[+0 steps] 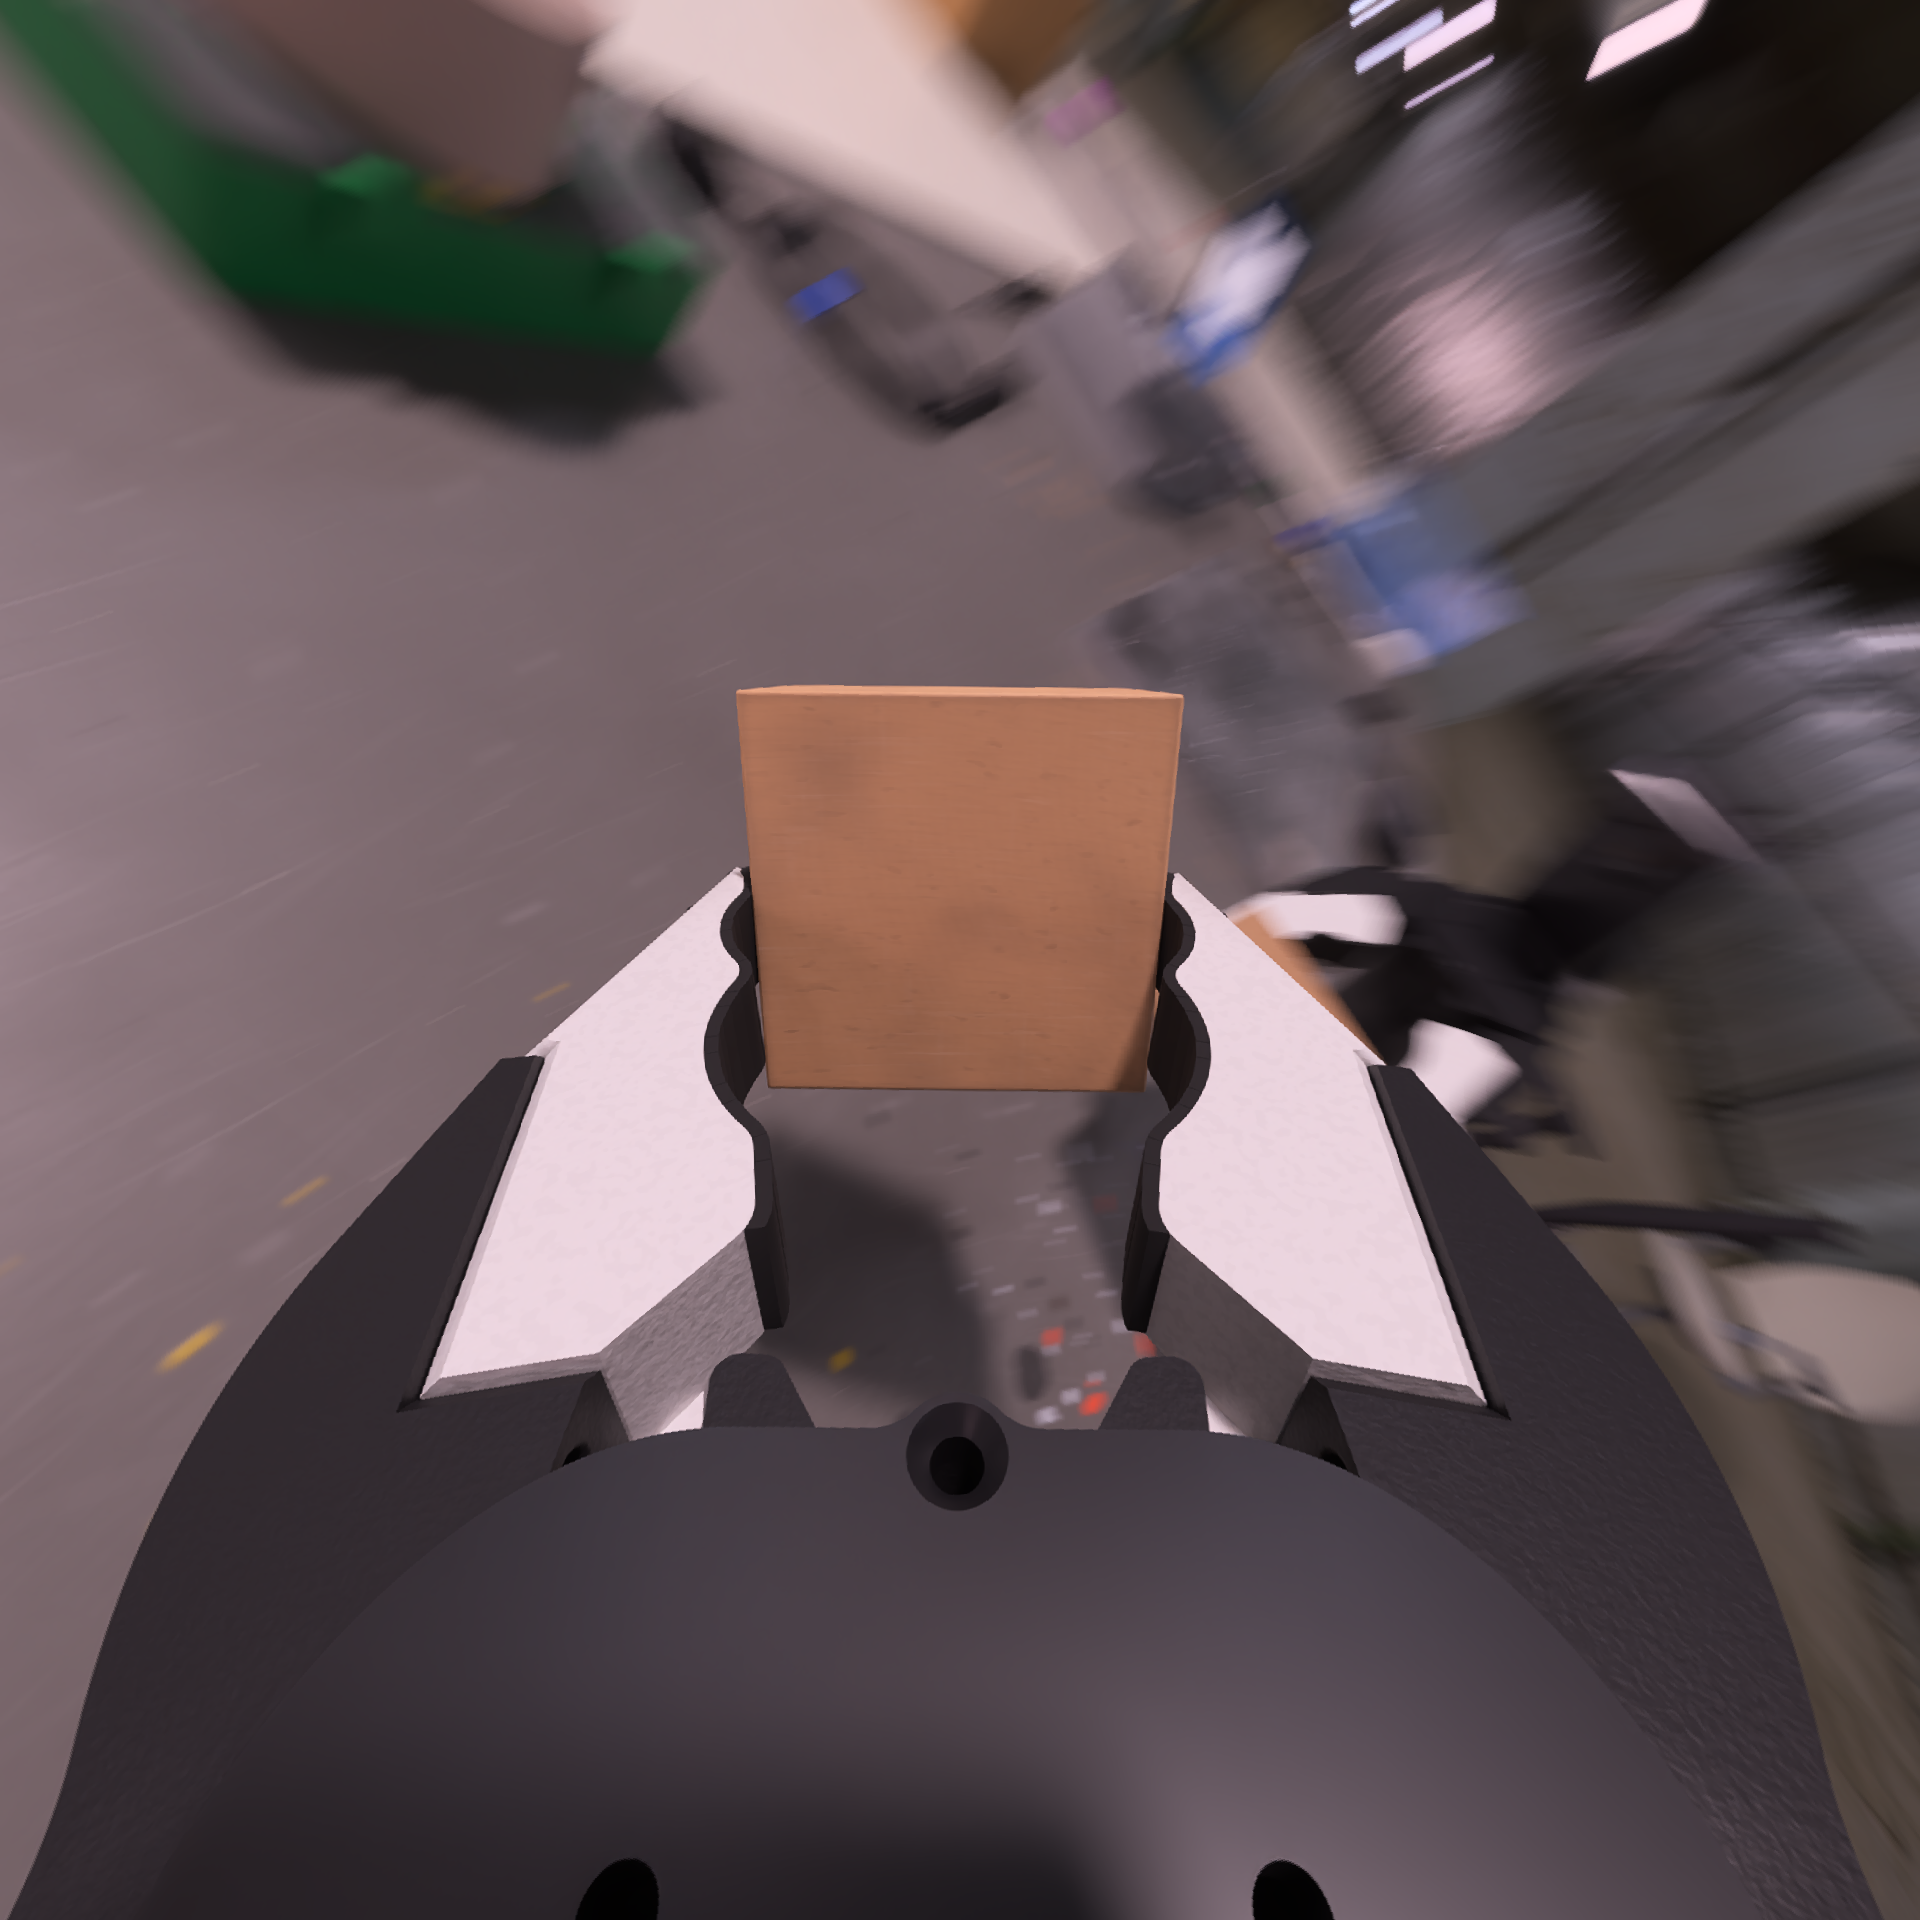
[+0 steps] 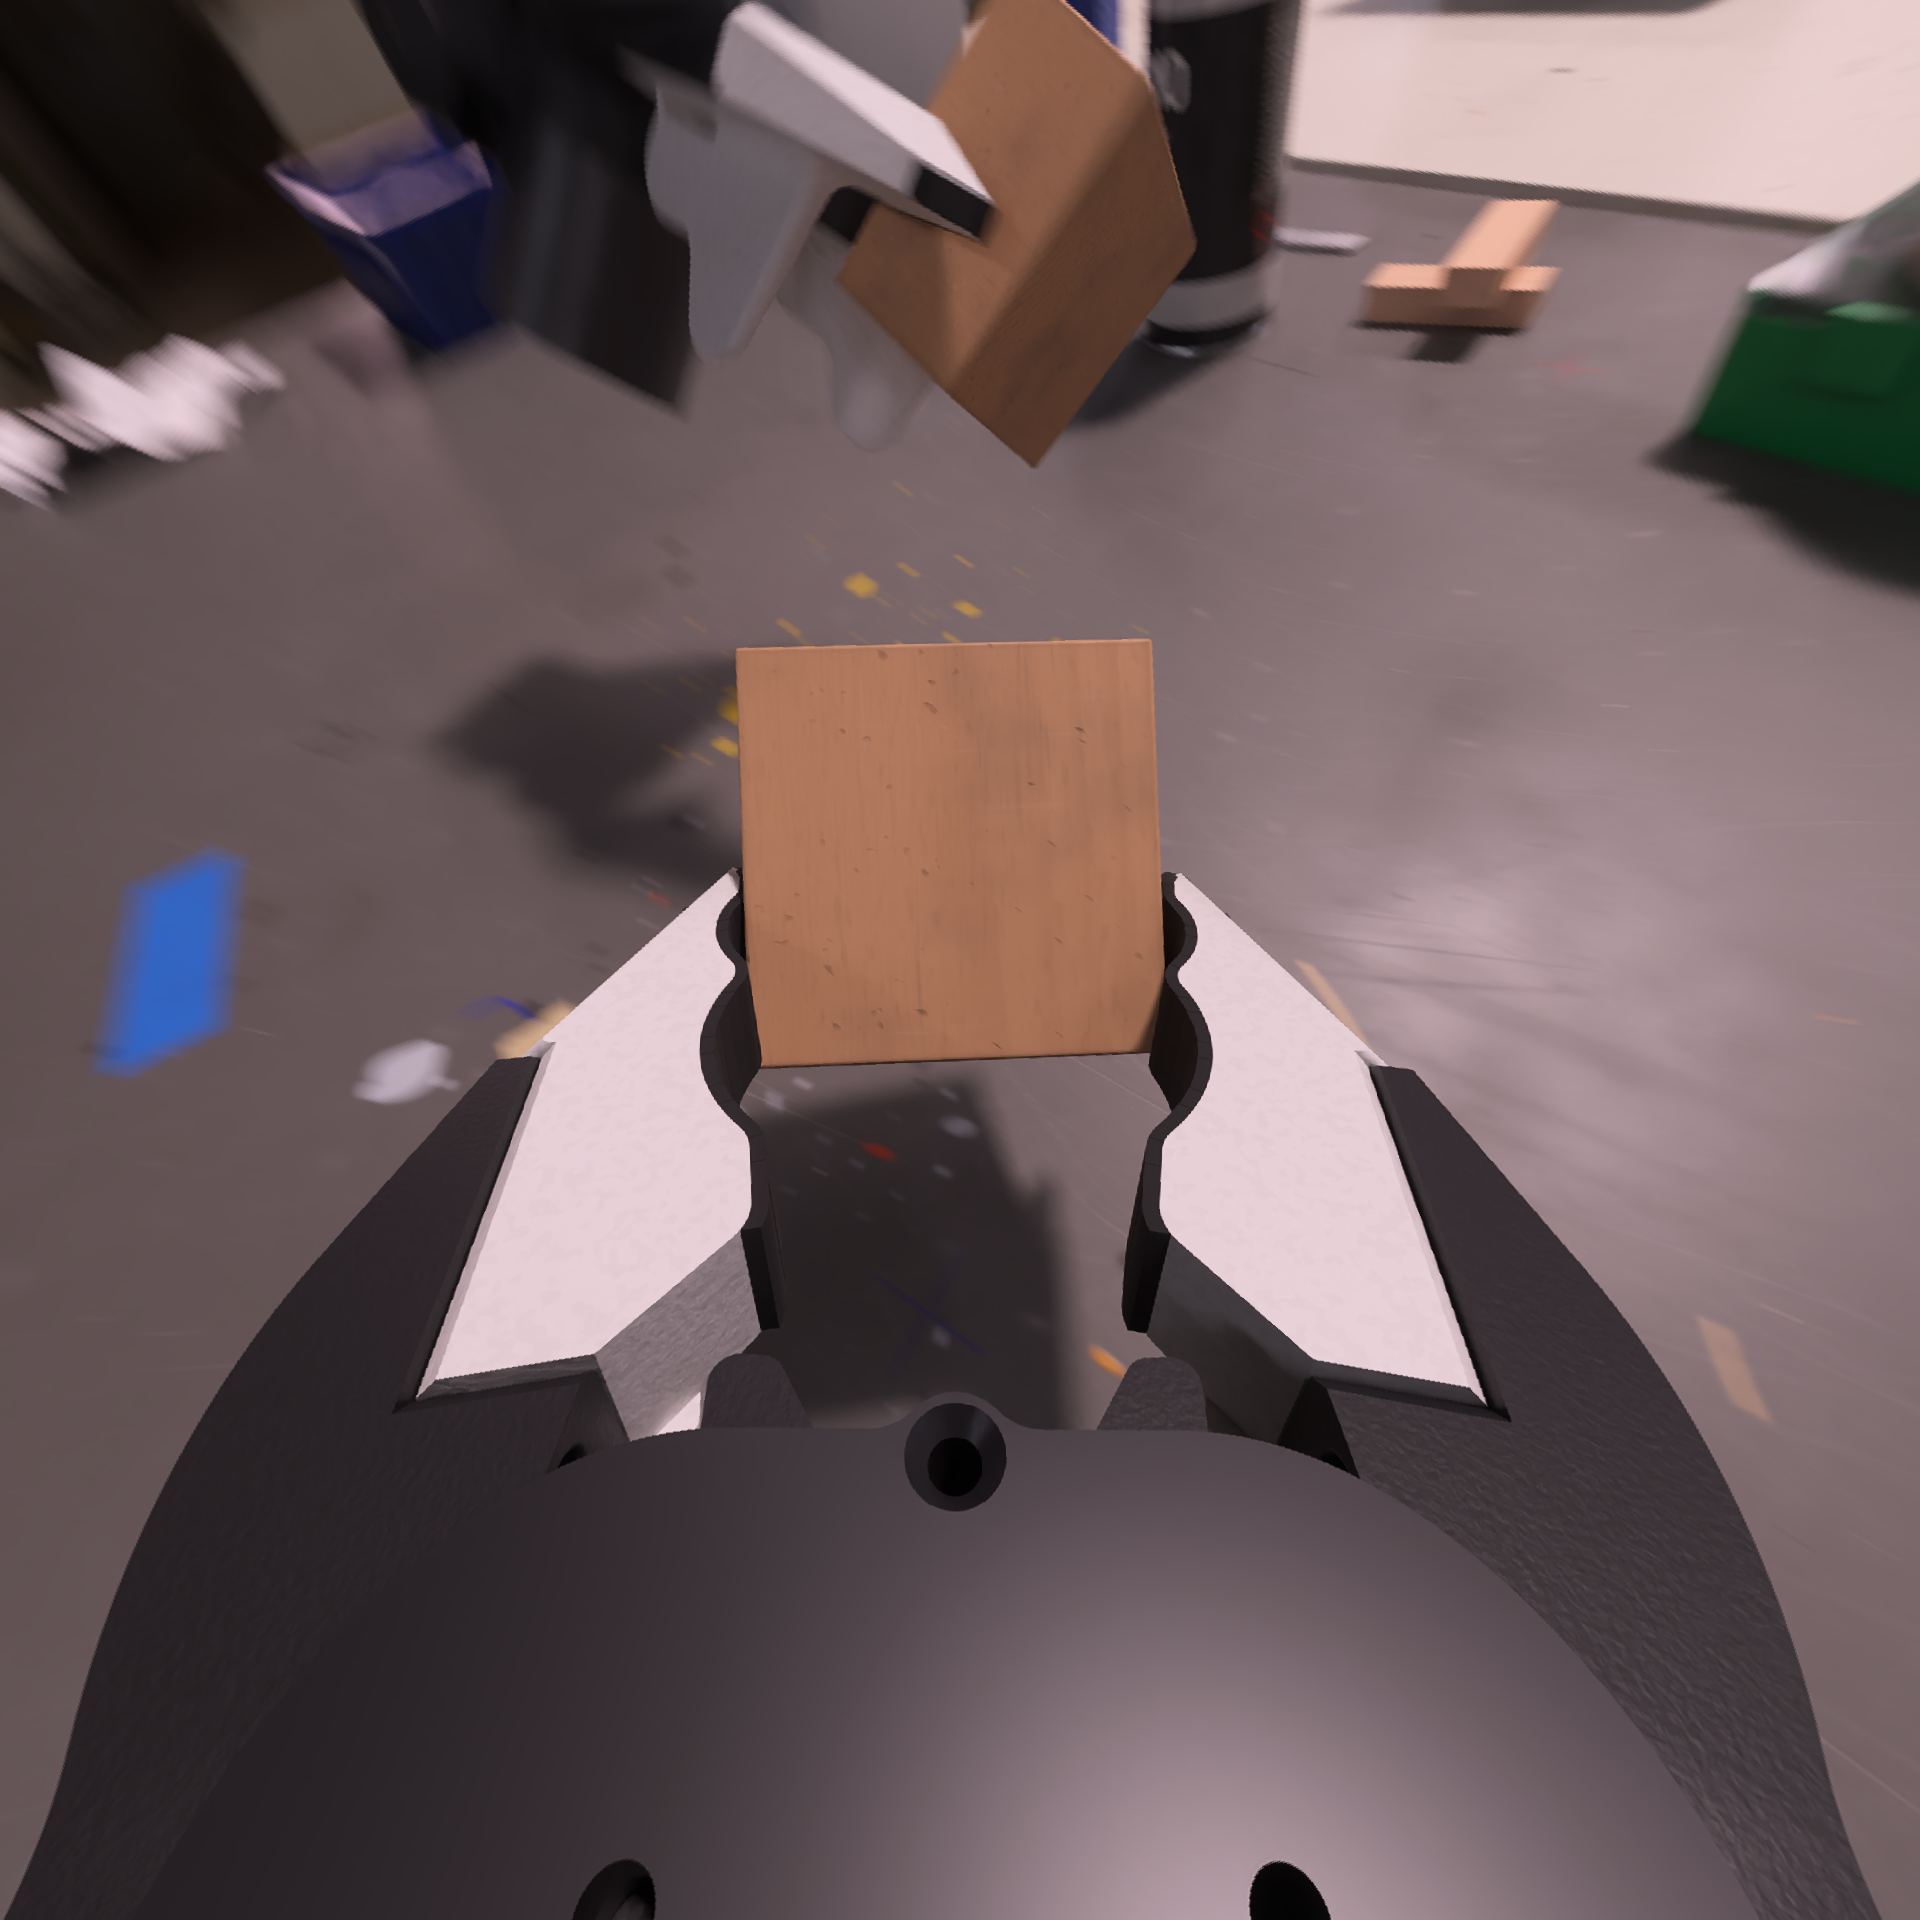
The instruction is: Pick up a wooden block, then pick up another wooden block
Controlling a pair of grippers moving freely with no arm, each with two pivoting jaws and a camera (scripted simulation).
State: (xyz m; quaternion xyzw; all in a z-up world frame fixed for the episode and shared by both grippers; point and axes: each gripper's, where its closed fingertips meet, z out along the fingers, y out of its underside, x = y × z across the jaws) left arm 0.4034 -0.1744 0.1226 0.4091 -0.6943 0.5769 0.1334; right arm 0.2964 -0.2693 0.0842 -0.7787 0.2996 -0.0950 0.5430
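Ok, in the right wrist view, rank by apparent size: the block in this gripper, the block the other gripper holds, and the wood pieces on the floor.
1. Block in the right gripper: wooden block.
2. Other block, in the left gripper; smaller, partly because farther.
3. Wood pieces: smallest, farthest.

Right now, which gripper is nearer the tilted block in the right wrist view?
Left. The left gripper clamps that tilted block; the right gripper holds another block, apart from it.

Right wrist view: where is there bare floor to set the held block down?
Bare grey floor lies right of the right claw and its block, short of the green bin. Crowded ahead: the left claw with its block, and wood pieces beyond.
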